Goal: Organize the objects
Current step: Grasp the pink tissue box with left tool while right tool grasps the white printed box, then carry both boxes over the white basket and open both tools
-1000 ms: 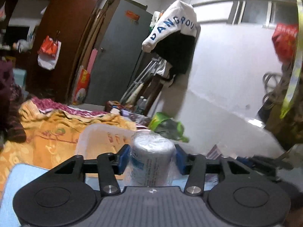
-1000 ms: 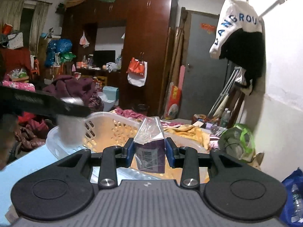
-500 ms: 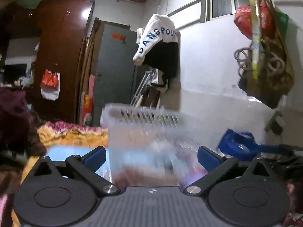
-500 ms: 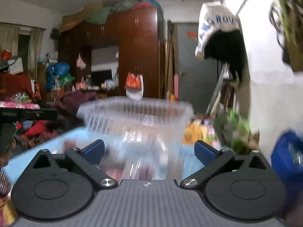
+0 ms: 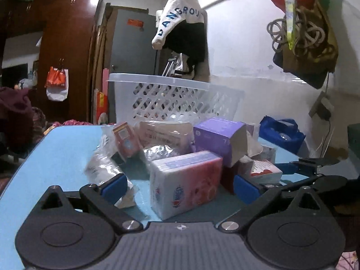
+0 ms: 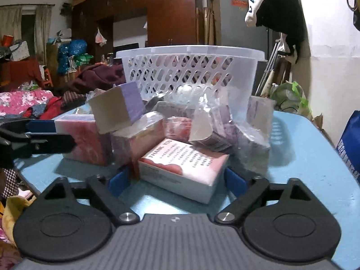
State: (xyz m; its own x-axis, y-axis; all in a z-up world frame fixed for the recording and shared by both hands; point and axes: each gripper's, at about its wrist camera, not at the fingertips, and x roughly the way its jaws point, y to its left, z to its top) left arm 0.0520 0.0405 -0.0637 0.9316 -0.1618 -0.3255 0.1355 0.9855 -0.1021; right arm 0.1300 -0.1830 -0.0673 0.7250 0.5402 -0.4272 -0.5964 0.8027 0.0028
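A heap of small packs and boxes lies on the blue table (image 5: 56, 157) in front of a white lattice basket (image 5: 166, 94). My left gripper (image 5: 180, 187) stands open low over the table. A pink and white pack (image 5: 184, 180) sits between its pads, untouched. A purple box (image 5: 216, 135) leans behind that pack. In the right wrist view my right gripper (image 6: 176, 180) is closing its jaws. A pink "THANK YOU" box (image 6: 182, 168) lies between them, and the pads do not press on it. The basket (image 6: 191, 67) rises behind the heap.
The other gripper's black arm (image 6: 33, 135) reaches in from the left edge. A blue bag (image 5: 281, 132) sits beyond the table's right side. A white wall (image 6: 333, 67) runs close on the right. Piled clothes (image 6: 33, 103) lie to the left. Bags and cords (image 5: 303, 33) hang above.
Both grippers let go of what they held, a white wrapped roll on the left and a purple packet on the right. Both dropped from above the basket to the heap, jaws spread wide.
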